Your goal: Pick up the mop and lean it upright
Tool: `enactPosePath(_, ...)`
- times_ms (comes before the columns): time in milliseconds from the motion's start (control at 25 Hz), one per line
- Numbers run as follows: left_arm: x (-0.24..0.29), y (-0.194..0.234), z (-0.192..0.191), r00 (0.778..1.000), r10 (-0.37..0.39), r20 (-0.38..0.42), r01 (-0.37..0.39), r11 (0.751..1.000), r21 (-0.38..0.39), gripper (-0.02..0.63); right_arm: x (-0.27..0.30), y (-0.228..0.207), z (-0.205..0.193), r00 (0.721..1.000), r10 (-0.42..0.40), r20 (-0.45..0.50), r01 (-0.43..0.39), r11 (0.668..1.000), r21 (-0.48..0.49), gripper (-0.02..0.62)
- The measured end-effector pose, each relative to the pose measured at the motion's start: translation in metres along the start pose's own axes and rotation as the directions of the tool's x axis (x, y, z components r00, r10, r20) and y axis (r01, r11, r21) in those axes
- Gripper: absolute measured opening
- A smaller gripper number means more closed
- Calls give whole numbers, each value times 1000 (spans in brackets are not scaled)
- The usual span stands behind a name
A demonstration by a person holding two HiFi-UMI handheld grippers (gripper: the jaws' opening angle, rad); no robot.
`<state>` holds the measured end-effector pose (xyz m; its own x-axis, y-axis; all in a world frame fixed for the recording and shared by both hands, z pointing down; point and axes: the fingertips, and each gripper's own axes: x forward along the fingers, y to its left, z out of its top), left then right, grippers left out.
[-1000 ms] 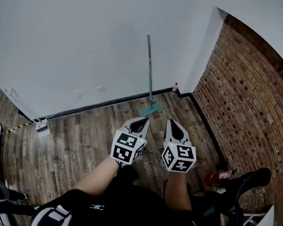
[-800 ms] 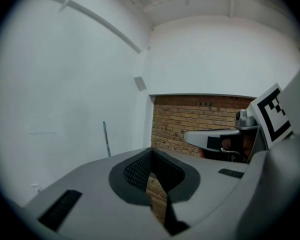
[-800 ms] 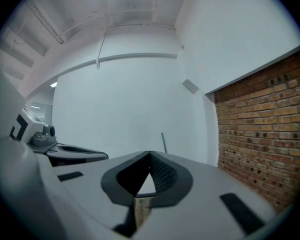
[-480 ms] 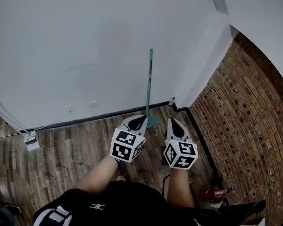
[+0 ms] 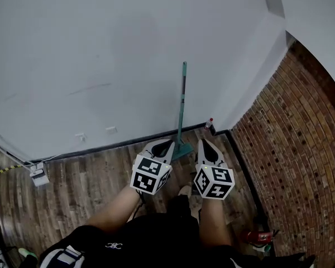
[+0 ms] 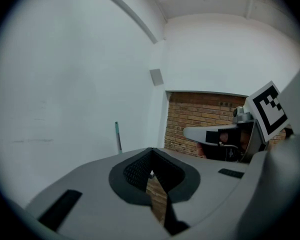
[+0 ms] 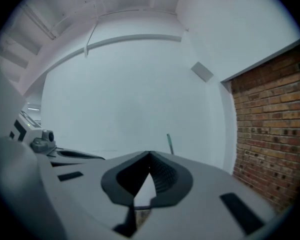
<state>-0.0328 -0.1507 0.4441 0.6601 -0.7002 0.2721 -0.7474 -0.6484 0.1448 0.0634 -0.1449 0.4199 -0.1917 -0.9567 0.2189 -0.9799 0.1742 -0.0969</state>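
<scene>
Jaws on both my left gripper [image 5: 161, 147] and right gripper [image 5: 207, 149] are closed and empty, with the mop [image 5: 182, 108] straight ahead between them, handle upright against the wall [image 5: 100, 66], about equally near either hand.

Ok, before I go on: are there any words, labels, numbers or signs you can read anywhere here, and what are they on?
No readable text in any view.
Cubes on the left gripper and right gripper: black-and-white square markers only, no letters or numbers.
White emblem on the person's dark shirt: too small to read.
Red-capped bottle on the floor by the wall corner: label too small to read.
</scene>
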Motion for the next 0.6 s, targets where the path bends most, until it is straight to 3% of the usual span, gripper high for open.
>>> enactPosePath(200,42,32,3,998,55,-11,-55,998,-14,-3,55,-24,3,1000,10,12,-10,1000,4,14)
enactPosePath(360,95,56,16,993,117,0,-116,992,-49,-3,117,-59,19,997,73,4,-73,997,-12,14)
enactPosePath(600,181,74,65,986,168,15,-167,985,-35,-3,202,-117,63,989,147,20,-146,988,-41,14)
